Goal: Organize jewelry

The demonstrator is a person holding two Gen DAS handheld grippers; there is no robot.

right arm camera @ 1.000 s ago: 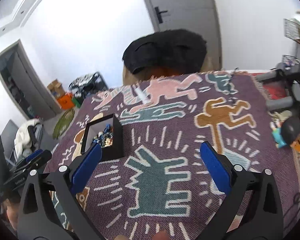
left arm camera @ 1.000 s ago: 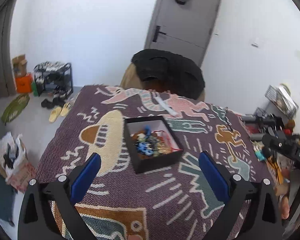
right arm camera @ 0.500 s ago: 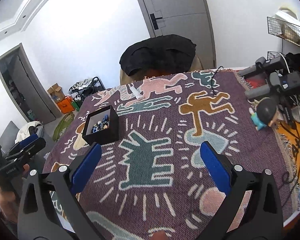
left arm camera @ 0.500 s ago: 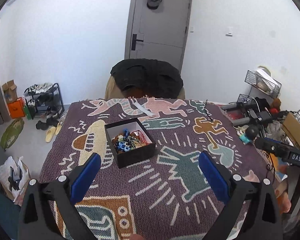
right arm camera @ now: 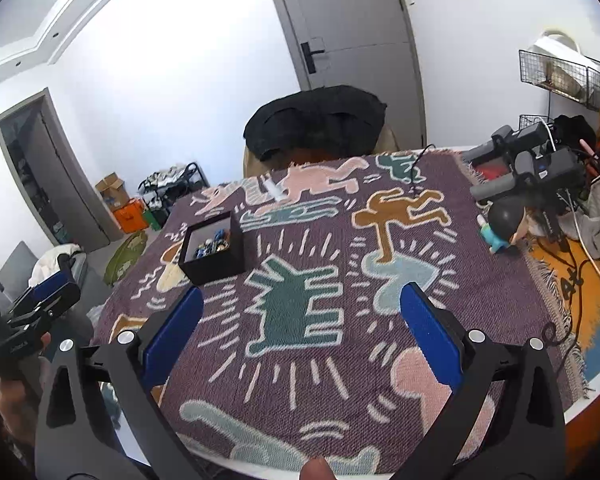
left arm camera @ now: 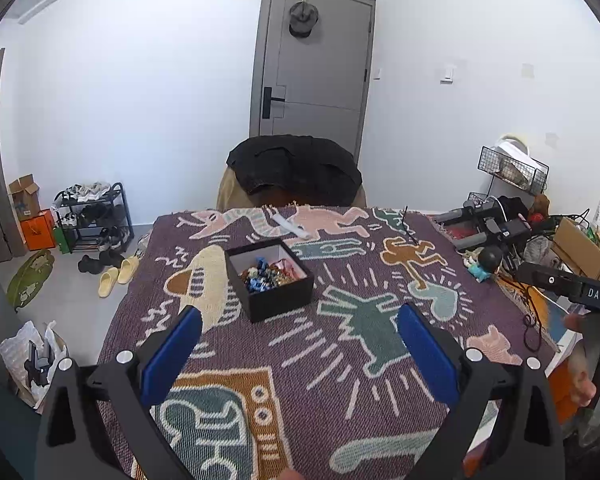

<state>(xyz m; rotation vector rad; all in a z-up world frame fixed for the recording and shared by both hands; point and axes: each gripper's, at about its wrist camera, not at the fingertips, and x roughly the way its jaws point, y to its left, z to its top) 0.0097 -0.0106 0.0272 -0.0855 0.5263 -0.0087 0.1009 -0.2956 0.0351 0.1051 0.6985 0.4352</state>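
both my left claw (left arm camera: 298,326) and right claw (right arm camera: 300,308) hang wide open and empty above the near edge of the surface (left arm camera: 340,364), so i'd approach the black box (left arm camera: 269,280) of jewelry (left arm camera: 266,274) toward its far left side slowly from above.

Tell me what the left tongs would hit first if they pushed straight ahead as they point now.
Probably the patterned blanket on the table, a little to the right of the black jewelry box. The left tongs are open and empty; depth is unclear.
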